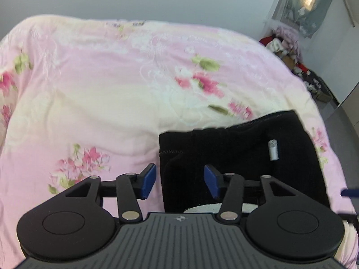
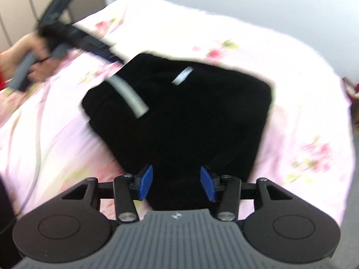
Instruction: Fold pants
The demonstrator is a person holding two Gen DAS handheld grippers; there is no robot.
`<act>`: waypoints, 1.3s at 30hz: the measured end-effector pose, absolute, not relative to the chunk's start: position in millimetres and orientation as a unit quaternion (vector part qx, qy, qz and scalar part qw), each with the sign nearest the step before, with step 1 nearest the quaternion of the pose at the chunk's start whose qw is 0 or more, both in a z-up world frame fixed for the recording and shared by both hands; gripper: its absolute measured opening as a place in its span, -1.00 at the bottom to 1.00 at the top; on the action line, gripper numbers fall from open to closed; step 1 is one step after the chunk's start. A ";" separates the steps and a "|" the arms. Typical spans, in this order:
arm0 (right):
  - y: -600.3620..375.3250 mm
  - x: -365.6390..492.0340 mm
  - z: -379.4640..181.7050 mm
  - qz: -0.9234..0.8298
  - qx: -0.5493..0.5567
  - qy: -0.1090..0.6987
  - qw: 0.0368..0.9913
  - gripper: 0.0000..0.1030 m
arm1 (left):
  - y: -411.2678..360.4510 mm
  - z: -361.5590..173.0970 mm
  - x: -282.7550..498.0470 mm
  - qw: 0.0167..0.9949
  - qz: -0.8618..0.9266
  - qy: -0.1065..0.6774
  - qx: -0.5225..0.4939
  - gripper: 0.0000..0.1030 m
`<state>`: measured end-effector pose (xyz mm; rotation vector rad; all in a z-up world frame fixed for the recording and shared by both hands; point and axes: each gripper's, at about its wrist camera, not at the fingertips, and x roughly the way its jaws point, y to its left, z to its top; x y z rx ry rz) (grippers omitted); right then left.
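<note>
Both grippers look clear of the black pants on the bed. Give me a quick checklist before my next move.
1. Left gripper open, nothing between its fingers: ok.
2. Right gripper open, nothing held: ok.
3. Black pants lie in a compact folded bundle on the pink floral bedspread: ok.
4. White label exposed on top: ok.
5. Fold edges aligned: cannot tell, picture is blurred.
</note>
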<state>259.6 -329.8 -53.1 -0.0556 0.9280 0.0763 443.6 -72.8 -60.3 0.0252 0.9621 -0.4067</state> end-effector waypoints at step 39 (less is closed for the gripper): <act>-344.5 294.2 -73.2 -0.049 0.019 0.408 0.912 -0.32 | -117.0 -87.2 387.1 0.874 -0.185 0.439 0.093 -0.18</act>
